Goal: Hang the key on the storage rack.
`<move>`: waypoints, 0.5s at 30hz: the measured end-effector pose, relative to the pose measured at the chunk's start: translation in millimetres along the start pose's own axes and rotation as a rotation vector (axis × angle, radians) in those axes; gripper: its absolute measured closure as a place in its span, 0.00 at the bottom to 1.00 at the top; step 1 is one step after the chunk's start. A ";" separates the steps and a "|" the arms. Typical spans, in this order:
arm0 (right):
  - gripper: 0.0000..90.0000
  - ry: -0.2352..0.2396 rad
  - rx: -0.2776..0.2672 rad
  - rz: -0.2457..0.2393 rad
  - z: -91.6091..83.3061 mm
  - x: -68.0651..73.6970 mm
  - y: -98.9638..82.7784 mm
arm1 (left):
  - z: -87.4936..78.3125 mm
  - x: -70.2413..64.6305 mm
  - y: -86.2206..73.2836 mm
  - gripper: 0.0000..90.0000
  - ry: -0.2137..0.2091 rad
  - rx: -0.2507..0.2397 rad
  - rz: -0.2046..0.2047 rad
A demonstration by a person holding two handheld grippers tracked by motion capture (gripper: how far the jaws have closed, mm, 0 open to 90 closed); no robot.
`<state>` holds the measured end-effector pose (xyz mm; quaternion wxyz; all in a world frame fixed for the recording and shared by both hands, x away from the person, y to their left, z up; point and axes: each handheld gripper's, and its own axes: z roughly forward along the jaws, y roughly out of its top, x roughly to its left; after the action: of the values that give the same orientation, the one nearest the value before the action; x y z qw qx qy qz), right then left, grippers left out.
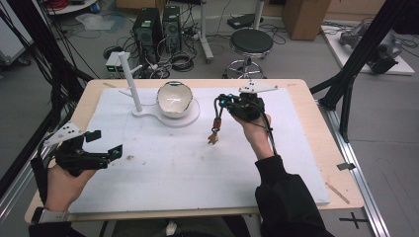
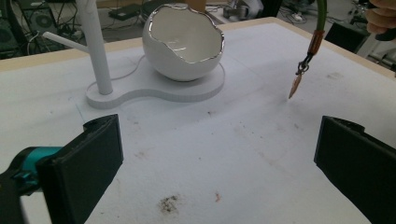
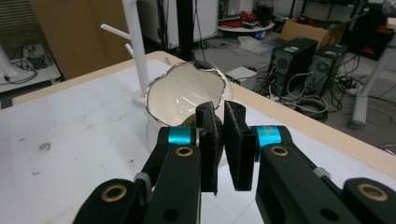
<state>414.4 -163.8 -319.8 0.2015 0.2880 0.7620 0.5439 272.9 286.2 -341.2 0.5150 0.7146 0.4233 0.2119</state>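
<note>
While nearly shut: jaws gripping cord [image 1: 218,111].

cord [image 1: 217,109]: thin, dark green, held at its upper end, hanging slack and near upright above the white pad | fittings: brown sleeve [image 2: 315,41] and small metal clasp lower down | pendant [image 2: 295,86]: small, brown, pointed, dangling at the bottom, tip just above the pad, right of the egg-shaped bowl

light: even, overhead, soft shadows | glare: bowl [image 2: 183,44] rim | focus: near jaws soft | blur: slight
</note>
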 end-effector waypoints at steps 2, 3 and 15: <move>0.95 0.008 -0.001 -0.009 2.2 3.0 2.5 | 0.2 0.7 -0.1 0.02 0.005 -0.005 -0.002; 0.95 0.017 -0.005 -0.013 3.8 4.8 4.2 | 0.0 0.9 0.2 0.02 0.007 -0.004 -0.002; 0.94 0.113 0.009 -0.030 69.0 45.6 52.3 | -5.0 7.9 -3.9 0.02 0.032 -0.015 -0.032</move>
<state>434.4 -71.9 -292.7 0.1651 0.2464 0.7788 0.5528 272.1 295.9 -343.9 0.5168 0.7005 0.4413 0.2180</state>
